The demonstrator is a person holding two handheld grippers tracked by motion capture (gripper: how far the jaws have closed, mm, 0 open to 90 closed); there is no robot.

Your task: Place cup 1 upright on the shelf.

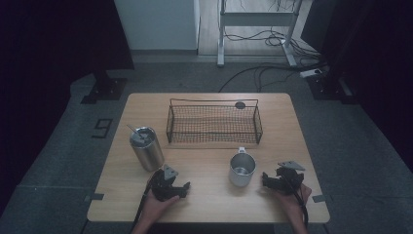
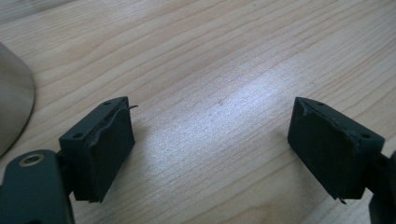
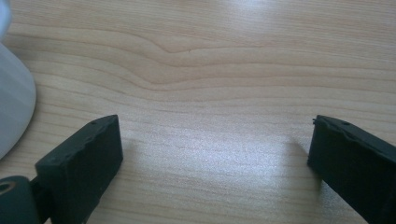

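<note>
My left gripper (image 1: 181,188) rests on the wooden table (image 1: 209,204) near the front edge, held by a hand. Its jaws stand open over bare wood (image 2: 215,140), with nothing between them. A steel tumbler (image 1: 146,147) with a lid and straw stands just behind it to the left, and its curved wall (image 2: 11,107) shows at the left gripper view's edge. My right gripper (image 1: 266,181) lies at the front right, also open and empty (image 3: 212,158). A metal mug (image 1: 242,169) stands just left of it, its pale side (image 3: 11,107) at the frame edge.
A black wire basket (image 1: 214,122) sits across the back middle of the table, with a small dark round thing (image 1: 240,104) at its rear rim. Beyond the table are a desk frame and cables on the floor (image 1: 263,44).
</note>
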